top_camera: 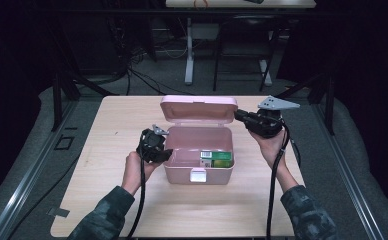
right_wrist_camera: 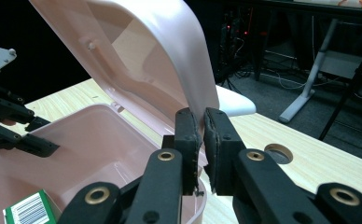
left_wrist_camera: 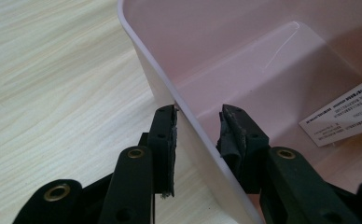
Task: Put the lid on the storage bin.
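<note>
An open pink plastic box (top_camera: 182,175) stands mid-table, its lid (top_camera: 198,110) raised at the back. My left gripper (top_camera: 168,154) straddles the box's left wall (left_wrist_camera: 188,126), one pad outside and one inside, shut on it. My right gripper (top_camera: 237,116) is shut on the lid's right edge (right_wrist_camera: 188,70), with the thin rim pinched between its pads (right_wrist_camera: 201,114). Inside the box lie a green carton (top_camera: 221,159) (right_wrist_camera: 30,207) and a white printed label (left_wrist_camera: 342,116). My left gripper (right_wrist_camera: 46,135) also shows across the box in the right gripper view.
The light wooden table (top_camera: 122,130) has bare room to the left of, right of and in front of the box. A round cable hole (right_wrist_camera: 278,151) sits in the tabletop near the right gripper. Another table's white leg (top_camera: 189,50) and cables stand beyond the far edge.
</note>
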Action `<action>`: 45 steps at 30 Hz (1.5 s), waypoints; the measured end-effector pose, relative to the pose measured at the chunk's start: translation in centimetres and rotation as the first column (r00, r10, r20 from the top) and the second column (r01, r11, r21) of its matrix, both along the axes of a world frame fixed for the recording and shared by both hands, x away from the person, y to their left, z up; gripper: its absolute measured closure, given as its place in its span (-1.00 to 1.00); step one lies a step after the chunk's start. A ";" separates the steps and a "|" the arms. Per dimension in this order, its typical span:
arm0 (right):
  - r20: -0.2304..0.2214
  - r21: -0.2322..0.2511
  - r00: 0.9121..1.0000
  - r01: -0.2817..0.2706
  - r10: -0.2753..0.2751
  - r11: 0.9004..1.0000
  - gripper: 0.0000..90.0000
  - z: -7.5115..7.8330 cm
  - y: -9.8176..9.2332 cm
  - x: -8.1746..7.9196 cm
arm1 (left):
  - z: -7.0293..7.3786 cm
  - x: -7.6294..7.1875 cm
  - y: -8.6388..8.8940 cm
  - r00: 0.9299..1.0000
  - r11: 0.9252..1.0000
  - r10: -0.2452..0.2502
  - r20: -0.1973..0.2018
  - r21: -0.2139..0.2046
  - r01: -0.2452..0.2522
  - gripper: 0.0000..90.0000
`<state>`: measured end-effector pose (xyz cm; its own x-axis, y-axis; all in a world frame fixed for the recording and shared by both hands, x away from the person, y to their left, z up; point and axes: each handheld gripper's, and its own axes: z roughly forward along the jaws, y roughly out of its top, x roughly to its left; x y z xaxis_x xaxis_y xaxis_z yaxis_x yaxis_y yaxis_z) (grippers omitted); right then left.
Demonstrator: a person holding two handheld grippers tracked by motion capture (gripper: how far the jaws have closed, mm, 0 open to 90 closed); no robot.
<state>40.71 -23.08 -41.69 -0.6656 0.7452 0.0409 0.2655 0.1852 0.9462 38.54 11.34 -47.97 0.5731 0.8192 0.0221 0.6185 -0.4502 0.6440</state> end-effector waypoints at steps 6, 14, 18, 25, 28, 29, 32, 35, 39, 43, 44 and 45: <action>0.004 0.003 1.000 0.003 -0.003 1.000 0.86 -0.1 0.0 -0.3 | -0.1 -0.1 0.1 1.000 1.000 0.002 0.006 -0.012 -0.002 0.47; -0.003 0.002 1.000 0.002 -0.002 1.000 0.85 -0.3 0.0 -0.9 | -0.2 -0.2 0.2 1.000 1.000 0.005 0.015 -0.018 -0.004 0.47; -0.015 0.009 1.000 0.001 -0.001 1.000 0.85 -0.4 0.0 -1.1 | -0.2 -0.4 0.2 1.000 1.000 0.004 0.019 -0.021 -0.004 0.47; -0.029 0.006 1.000 -0.003 0.003 1.000 0.84 -0.7 -0.1 -1.6 | -0.2 -0.4 0.2 1.000 1.000 0.004 0.021 -0.024 -0.004 0.47; -0.033 0.004 0.999 -0.001 0.001 1.000 0.83 -0.7 -0.1 -1.9 | -0.3 -0.4 0.3 1.000 0.999 0.009 0.017 -0.032 -0.008 0.47; -0.039 0.007 0.999 -0.001 0.001 1.000 0.83 -0.8 0.0 -2.0 | -0.2 -0.4 0.4 1.000 1.000 0.004 0.014 -0.031 -0.003 0.47; -0.046 0.002 0.999 0.002 -0.002 1.000 0.82 -0.9 0.0 -2.2 | -0.2 -0.4 0.5 1.000 0.999 0.000 0.015 -0.041 0.001 0.46; -0.057 0.007 0.998 0.005 -0.004 1.000 0.82 -1.0 0.0 -2.4 | -0.2 -0.4 0.6 1.000 0.999 -0.005 0.013 -0.052 0.005 0.45; -0.068 0.007 0.998 0.010 -0.010 1.000 0.82 -1.1 0.1 -2.6 | 0.1 -0.5 0.9 1.000 0.997 -0.014 0.016 -0.070 0.015 0.42; -0.075 0.003 0.997 0.020 -0.019 1.000 0.81 -1.1 0.2 -2.8 | 0.5 -1.0 1.4 0.999 0.995 -0.028 0.019 -0.093 0.030 0.25; -0.079 0.002 0.997 0.022 -0.022 1.000 0.81 -1.1 0.2 -2.8 | 0.6 -1.1 1.5 0.999 0.995 -0.032 0.018 -0.096 0.033 0.17; -0.081 -0.001 0.996 0.023 -0.023 1.000 0.81 -1.1 0.2 -2.9 | 0.6 -1.1 1.5 0.999 0.995 -0.032 0.018 -0.096 0.033 0.11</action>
